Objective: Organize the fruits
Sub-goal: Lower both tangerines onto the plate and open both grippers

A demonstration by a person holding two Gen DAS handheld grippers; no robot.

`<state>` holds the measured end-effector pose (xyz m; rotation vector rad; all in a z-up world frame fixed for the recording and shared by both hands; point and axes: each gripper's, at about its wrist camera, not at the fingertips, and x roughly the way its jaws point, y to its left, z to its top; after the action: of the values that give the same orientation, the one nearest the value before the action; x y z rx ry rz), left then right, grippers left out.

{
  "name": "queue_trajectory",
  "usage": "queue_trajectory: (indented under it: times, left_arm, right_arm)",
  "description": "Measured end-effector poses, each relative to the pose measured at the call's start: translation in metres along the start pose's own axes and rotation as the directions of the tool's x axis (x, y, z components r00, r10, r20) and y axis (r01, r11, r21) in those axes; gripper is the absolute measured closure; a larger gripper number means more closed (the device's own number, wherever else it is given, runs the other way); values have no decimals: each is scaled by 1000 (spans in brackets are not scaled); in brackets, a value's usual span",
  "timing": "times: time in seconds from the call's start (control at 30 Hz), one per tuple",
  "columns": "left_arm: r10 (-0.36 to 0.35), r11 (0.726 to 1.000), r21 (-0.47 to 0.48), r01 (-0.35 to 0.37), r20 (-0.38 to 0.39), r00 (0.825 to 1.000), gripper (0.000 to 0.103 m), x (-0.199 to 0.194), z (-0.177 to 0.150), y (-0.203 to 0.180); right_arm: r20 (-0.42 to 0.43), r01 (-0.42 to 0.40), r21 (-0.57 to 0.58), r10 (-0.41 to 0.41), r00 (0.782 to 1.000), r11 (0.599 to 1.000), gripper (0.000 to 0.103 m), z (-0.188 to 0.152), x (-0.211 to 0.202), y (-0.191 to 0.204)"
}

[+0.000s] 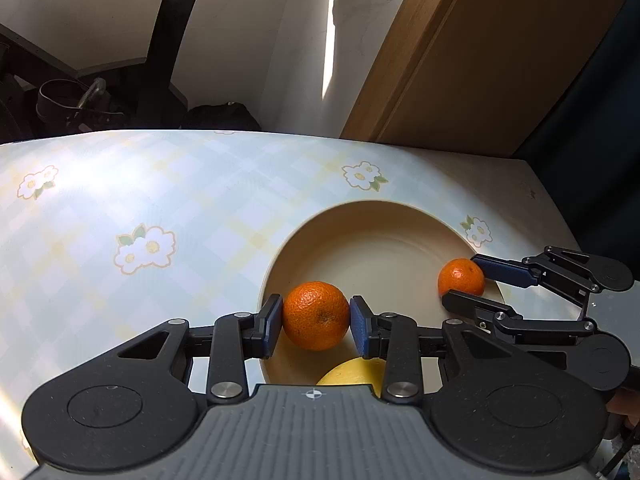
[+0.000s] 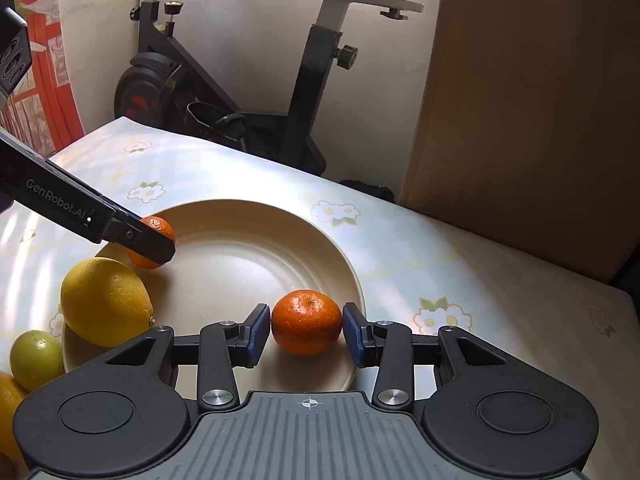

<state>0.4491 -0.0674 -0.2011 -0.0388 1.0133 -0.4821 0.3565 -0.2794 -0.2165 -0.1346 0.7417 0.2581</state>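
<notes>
The left orange (image 1: pixel 316 312) was round, bright and bumpy, with a small dimple on its skin. My left gripper (image 1: pixel 316 322) held it tight, both blue pads pressed on its sides, over the near edge of the plate (image 1: pixel 380 248). The right orange (image 2: pixel 307 322) was shiny, with a little dent on top, and it sat on the plate near the rim. My right gripper (image 2: pixel 306 332) had a pad close on each side of it, but I could not tell if the pads squeezed it or only stood beside it.

I could not see if the left orange touched the plate. From the right camera, a black finger covered part of that orange. A lemon (image 2: pixel 106 298) lay on the plate's edge, and from the left camera my gripper hid most of it. A lime (image 2: pixel 36 358) sat on the flowery cloth (image 1: pixel 120 200) by the plate. Another orange fruit (image 2: pixel 8 404) was cut off at the corner. A bike (image 2: pixel 304 92) and a wood board (image 2: pixel 520 100) stood behind the table
</notes>
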Motion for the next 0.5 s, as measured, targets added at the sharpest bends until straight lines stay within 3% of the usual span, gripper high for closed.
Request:
queue_trajectory:
  times: [0.1, 0.5]
  left_arm:
    - [-15, 1000, -24, 15, 5, 1000, 65, -2, -3, 3]
    - [-26, 999, -24, 28, 79, 997, 64, -42, -12, 1]
  right_arm:
    - [10, 1, 6, -1, 1000, 1000, 61, 1, -4, 0]
    - [64, -22, 36, 19, 998, 999, 61, 0, -44, 2]
